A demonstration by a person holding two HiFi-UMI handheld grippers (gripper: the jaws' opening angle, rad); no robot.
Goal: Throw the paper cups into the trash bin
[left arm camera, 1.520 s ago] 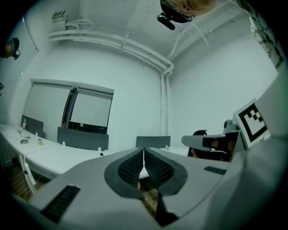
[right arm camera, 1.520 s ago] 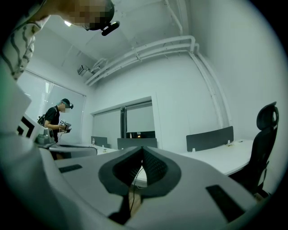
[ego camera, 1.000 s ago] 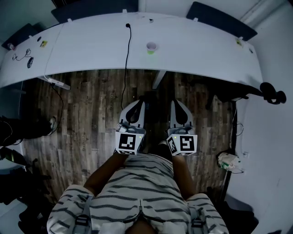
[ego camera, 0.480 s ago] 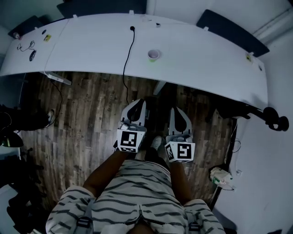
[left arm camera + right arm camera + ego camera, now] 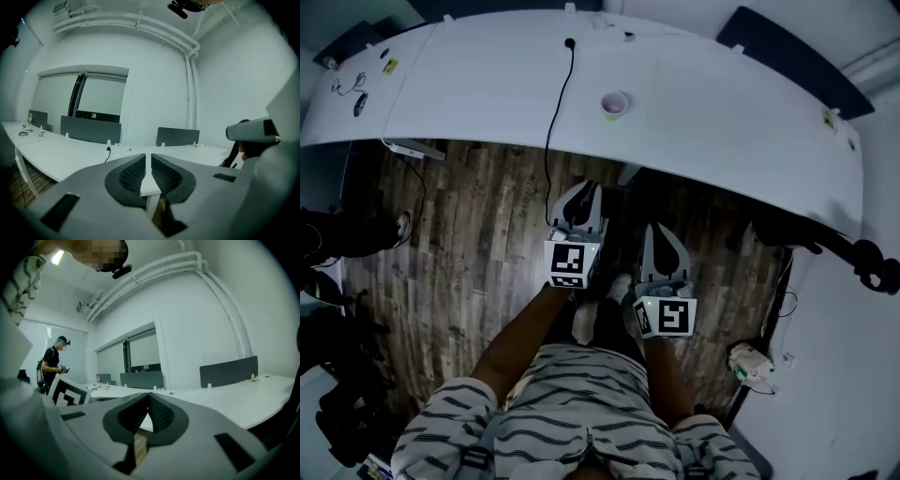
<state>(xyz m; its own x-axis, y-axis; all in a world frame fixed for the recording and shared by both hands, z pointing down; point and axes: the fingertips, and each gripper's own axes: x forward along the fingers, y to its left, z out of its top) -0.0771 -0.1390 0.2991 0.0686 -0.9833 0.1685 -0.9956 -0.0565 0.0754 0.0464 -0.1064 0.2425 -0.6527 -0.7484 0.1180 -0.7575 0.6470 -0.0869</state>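
Rig hardware matches on both sides: left gripper [image 5: 581, 192] and right gripper [image 5: 660, 234] have light grey teardrop shells with dark inner faces. Each carries a cube with black-and-white square markers: left cube [image 5: 569, 265], right cube [image 5: 665, 317]. In the gripper views, black pads [image 5: 132, 176] with a fine ribbed texture sit in a smooth grey housing with dark rectangular slots [image 5: 59, 211]; the right pads [image 5: 162, 416] are the same. At the bottom of the head view, the person wears a short-sleeved white shirt [image 5: 572, 394] with dark horizontal stripes and grey straps [image 5: 472, 457] with buckles.
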